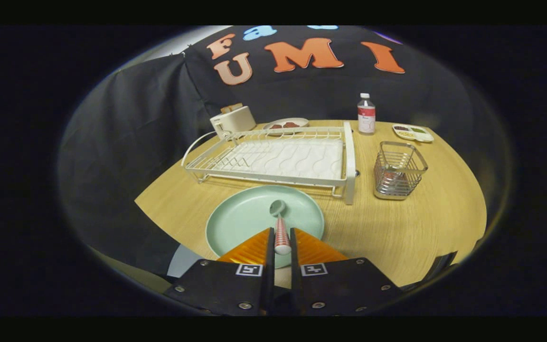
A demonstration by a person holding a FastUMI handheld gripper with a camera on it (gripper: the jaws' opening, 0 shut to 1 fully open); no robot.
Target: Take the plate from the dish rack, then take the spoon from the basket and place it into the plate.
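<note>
A pale green plate lies on the wooden table, just in front of the white dish rack, which holds no dishes. A spoon with a green bowl and a red-and-white striped handle points away from me over the plate. My gripper is shut on the end of that handle, with its orange fingers over the plate's near rim. The wire basket stands to the right of the rack.
Behind the rack are a white toaster and a plate of food. A bottle with a red label and a small divided tray sit at the far right. The table's edge runs close on the left.
</note>
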